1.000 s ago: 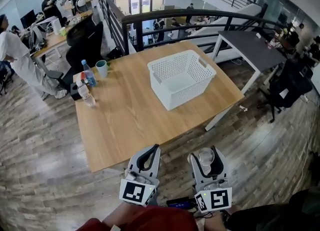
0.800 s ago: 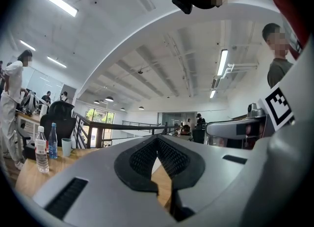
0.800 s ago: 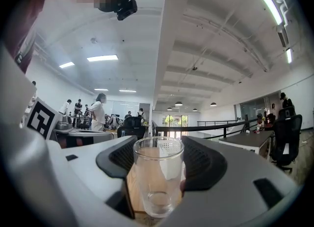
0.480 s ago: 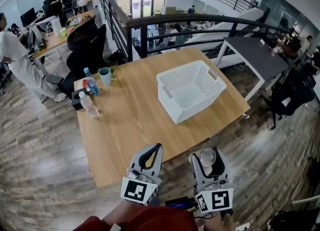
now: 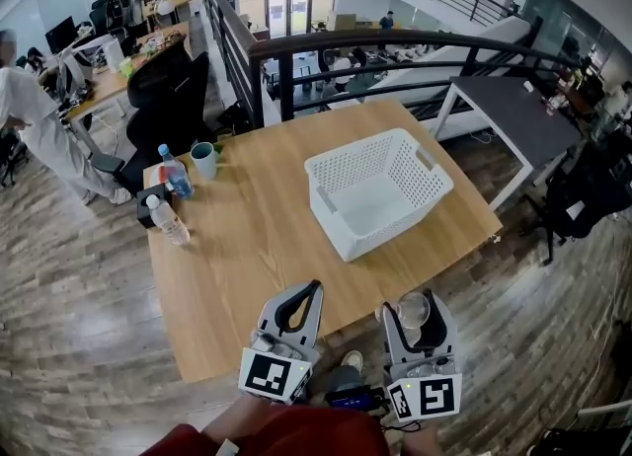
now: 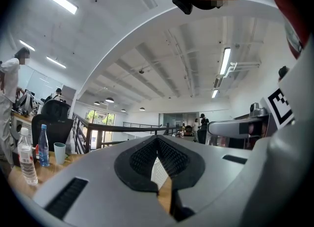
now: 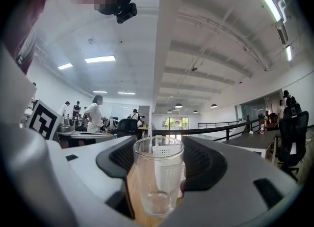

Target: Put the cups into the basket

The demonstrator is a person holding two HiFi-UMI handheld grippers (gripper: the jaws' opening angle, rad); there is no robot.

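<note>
The right gripper [image 5: 416,316] has its jaws clamped on a clear glass [image 7: 156,174], which stands upright between them, rim up, just off the near edge of the table [image 5: 237,257]. The left gripper [image 5: 297,308] beside it has its jaws pressed together on nothing. The white basket [image 5: 391,231] sits on the table, well apart from the glass. A green cup [image 5: 202,160] stands at the table's far left corner, near two bottles [image 5: 169,220].
</note>
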